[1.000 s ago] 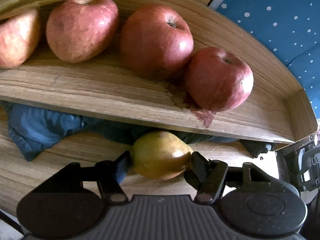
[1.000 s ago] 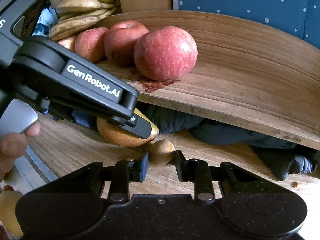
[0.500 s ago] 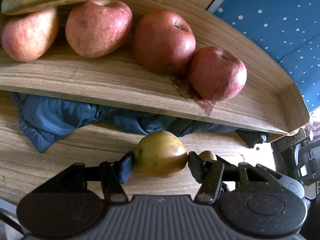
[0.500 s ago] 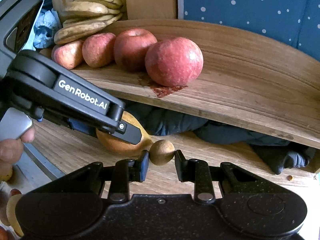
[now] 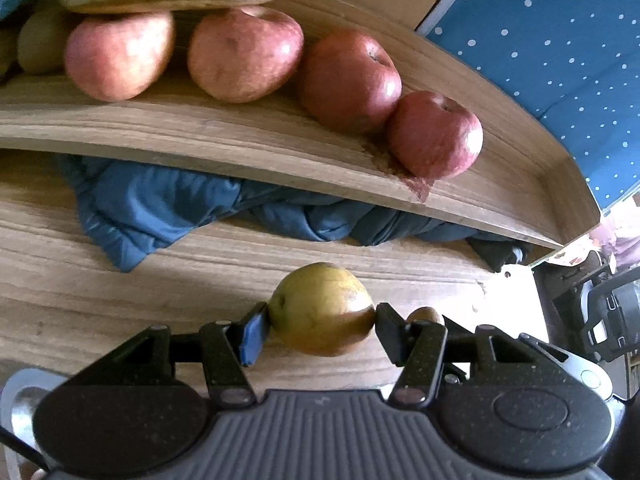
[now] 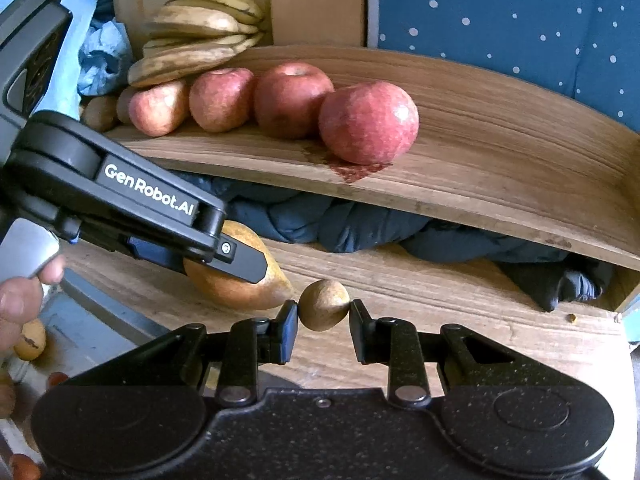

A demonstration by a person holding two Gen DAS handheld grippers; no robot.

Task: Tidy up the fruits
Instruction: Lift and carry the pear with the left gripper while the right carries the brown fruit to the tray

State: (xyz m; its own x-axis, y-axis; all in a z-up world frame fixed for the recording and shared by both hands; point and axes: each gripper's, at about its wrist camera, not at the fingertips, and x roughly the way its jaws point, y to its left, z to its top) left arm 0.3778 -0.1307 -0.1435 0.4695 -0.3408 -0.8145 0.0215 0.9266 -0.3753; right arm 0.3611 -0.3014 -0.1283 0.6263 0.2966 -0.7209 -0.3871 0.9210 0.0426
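My left gripper (image 5: 322, 322) is shut on a yellow-green pear (image 5: 322, 308) and holds it over the lower wooden shelf (image 5: 120, 292); the pear (image 6: 240, 280) also shows in the right wrist view under the left gripper's finger (image 6: 240, 258). My right gripper (image 6: 324, 316) is shut on a small brown fruit (image 6: 324, 304), just right of the pear; it peeks out in the left wrist view (image 5: 426, 314). Several red apples (image 5: 244, 56) (image 6: 368, 122) stand in a row on the upper shelf (image 6: 500, 168), with bananas (image 6: 200, 40) at its left end.
A crumpled blue cloth (image 5: 160, 208) (image 6: 360, 228) lies under the upper shelf at the back of the lower one. A blue dotted wall (image 6: 520, 20) is behind. Small brown fruits (image 6: 30, 344) lie at the lower left. A red stain (image 6: 360, 168) marks the upper shelf.
Both grippers have pulled back from the shelves with their fruits still held; more of the apple row, bananas and lower shelf has come into view.
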